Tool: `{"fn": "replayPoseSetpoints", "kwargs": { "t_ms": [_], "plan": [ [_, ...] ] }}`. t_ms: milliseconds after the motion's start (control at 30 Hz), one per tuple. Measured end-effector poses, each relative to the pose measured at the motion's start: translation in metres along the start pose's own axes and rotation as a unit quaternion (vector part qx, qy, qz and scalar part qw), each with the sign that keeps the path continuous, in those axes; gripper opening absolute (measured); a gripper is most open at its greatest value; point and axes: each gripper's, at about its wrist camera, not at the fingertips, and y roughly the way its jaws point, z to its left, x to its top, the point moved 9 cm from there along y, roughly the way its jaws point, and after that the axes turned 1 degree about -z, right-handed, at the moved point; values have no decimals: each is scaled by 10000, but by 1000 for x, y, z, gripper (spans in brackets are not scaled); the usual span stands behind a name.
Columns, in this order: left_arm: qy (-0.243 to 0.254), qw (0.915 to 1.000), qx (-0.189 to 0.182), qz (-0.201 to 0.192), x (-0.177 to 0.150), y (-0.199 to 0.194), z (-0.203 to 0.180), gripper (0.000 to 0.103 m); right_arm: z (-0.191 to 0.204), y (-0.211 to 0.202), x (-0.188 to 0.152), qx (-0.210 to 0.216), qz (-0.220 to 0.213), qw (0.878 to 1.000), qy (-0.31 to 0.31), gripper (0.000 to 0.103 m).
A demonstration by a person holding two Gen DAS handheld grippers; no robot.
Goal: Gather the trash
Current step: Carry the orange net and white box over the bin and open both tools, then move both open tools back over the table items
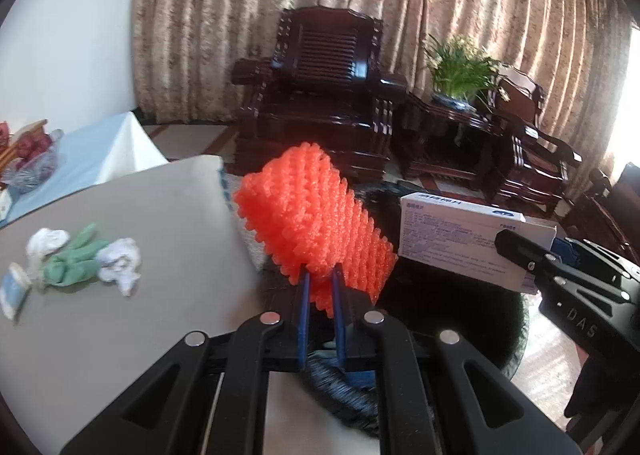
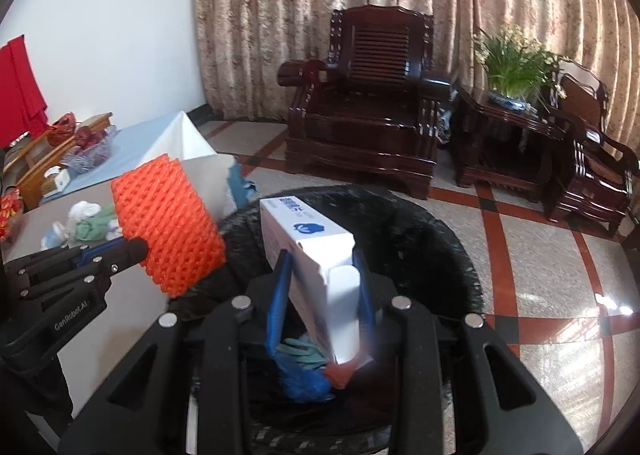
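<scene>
1. Left wrist view: the left gripper (image 1: 320,275) has its fingers clamped on an orange foam net (image 1: 316,223), held in the air just past the edge of the worktop (image 1: 140,275) and over the black-lined bin (image 1: 460,315). At right the right gripper (image 1: 520,255) holds a white box (image 1: 460,239) beside the net, the two apart. On the worktop lie more scraps: two white tissue wads (image 1: 120,263), a green glove (image 1: 74,259) and a small blue-white packet (image 1: 16,287).

2. Right wrist view: the right gripper (image 2: 322,259) has its fingers clamped on the white box (image 2: 312,247), tilted, above the bin (image 2: 420,239). Inside the bin, below the box, lie blue and green soft bits and something red; what they are I cannot tell. The left gripper (image 2: 136,249) holds the net (image 2: 168,227) to the left, near the bin's rim.

3. Step in hand, as I judge it: both pieces are carried over the bin, ready to drop. Next move calls for parting both pairs of fingers while each piece hangs inside the rim; the net sits nearer the edge and may want a nudge inward first. Then back to the worktop for the tissues, glove and packet.
</scene>
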Motion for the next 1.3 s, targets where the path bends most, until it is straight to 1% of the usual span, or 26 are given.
{"fn": "replayPoseSetpoints", "kwargs": {
  "t_ms": [267,333,367,400,433,467,500,533,567,600,633,700,767,900,1033,1267,1300],
  "plan": [
    [140,9996,-213,152,3,41,-34,11,-32,28,-14,-227,222,9995,81,31],
    [122,9992,-295,221,4,47,-37,14,-36,33,-18,-304,256,9992,61,33],
    [88,9991,-332,253,4,50,-37,20,-38,35,-19,-375,260,9989,48,36],
    [66,9989,-366,273,3,51,-37,32,-40,36,-20,-433,262,9987,39,53],
    [33,9988,-382,302,3,51,-34,40,-44,36,-22,-570,236,9981,26,62],
    [17,9989,-359,292,3,51,-32,52,-46,35,-22,-631,184,9978,11,70],
    [-3,9990,-357,254,3,49,-28,58,-46,34,-22,-690,126,9975,-15,75],
    [-18,9990,-366,244,3,48,-25,60,-46,33,-22,-734,100,9972,-44,79],
    [-36,9991,-357,244,3,47,-22,64,-45,34,-22,-758,86,9971,-49,88],
    [-70,9992,-321,234,3,45,-16,68,-44,32,-23,-784,51,9969,-22,90],
    [-101,9993,-296,214,3,42,-11,70,-45,32,-22,-775,42,9970,11,91],
    [-163,9995,-211,163,2,36,0,77,-42,32,-22,-696,78,9975,89,94],
    [-259,9996,-34,90,1,27,20,81,-33,31,-21,-620,74,9980,110,95],
    [-541,9982,262,-13,-1,8,58,84,-7,27,-16,-465,28,9989,45,96],
    [-721,9954,609,-141,-4,-17,99,85,28,23,-9,-181,-18,9998,-25,97],
    [-1061,9858,1234,-403,-12,-67,181,87,102,22,11,328,-119,9990,-270,98],
    [-1082,9848,1293,-419,-11,-70,187,88,113,23,13,399,-121,9987,-297,98]
  ]
}}
